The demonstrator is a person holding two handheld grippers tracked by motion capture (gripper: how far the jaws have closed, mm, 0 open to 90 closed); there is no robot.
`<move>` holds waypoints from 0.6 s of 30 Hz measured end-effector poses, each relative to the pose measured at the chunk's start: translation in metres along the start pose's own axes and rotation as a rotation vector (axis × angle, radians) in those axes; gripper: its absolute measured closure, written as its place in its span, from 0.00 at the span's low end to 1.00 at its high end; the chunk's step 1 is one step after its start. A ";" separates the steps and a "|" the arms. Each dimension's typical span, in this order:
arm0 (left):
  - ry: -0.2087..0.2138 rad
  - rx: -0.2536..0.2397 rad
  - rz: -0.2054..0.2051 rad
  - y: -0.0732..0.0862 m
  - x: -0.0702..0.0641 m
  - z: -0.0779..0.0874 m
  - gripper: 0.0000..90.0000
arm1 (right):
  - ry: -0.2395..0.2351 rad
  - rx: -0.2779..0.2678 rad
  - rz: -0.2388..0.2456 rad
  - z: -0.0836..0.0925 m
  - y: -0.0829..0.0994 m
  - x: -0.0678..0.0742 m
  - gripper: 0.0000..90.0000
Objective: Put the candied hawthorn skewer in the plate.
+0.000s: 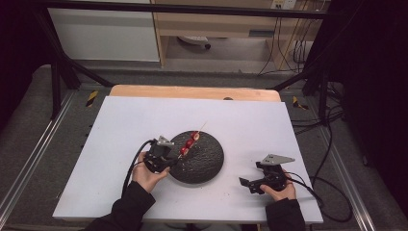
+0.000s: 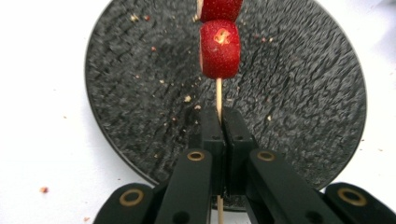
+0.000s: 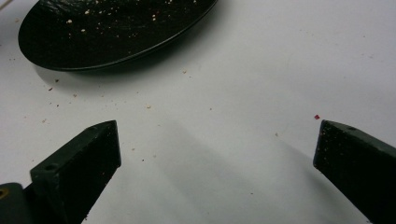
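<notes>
A thin wooden skewer (image 2: pixel 218 95) threaded with red strawberry pieces (image 2: pixel 220 47) hangs over a round black textured plate (image 2: pixel 303 84). My left gripper (image 2: pixel 223 116) is shut on the skewer's bare lower end, at the plate's left edge in the high view (image 1: pixel 169 159). There the skewer (image 1: pixel 190 140) slants up and to the right across the plate (image 1: pixel 207 161) with three red pieces on it. My right gripper (image 3: pixel 215 140) stands open over the white table, jaws wide apart and nothing between them; in the high view it rests at the plate's right (image 1: pixel 250 183).
The white table sheet (image 1: pixel 144 120) carries scattered crumbs around the plate (image 3: pixel 93 32). A wooden edge (image 1: pixel 192 91) shows at the table's far side. Black cables (image 1: pixel 332 144) trail off the right side, and dark frame bars stand at both back corners.
</notes>
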State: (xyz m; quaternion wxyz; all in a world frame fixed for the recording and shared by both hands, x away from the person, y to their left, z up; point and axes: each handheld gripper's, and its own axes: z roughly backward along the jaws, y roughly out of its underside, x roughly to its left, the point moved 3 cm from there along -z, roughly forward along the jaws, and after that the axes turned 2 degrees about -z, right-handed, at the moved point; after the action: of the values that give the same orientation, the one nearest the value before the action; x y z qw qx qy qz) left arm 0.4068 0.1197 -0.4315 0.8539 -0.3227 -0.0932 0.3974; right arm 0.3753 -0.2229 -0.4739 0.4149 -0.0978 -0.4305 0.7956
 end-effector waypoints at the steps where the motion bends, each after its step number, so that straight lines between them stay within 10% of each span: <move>1: 0.000 0.013 -0.005 0.000 -0.001 -0.002 0.98 | 0.002 -0.003 0.004 0.000 0.000 -0.001 0.02; 18: -0.029 0.102 0.007 0.001 -0.004 -0.013 0.98 | -0.004 -0.005 -0.007 0.000 0.000 -0.001 0.02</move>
State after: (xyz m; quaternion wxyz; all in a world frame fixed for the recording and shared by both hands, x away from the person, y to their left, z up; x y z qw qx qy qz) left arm 0.4089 0.1109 -0.4414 0.8665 -0.2731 -0.0839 0.4093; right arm 0.3761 -0.2235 -0.4737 0.4168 -0.0960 -0.4337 0.7931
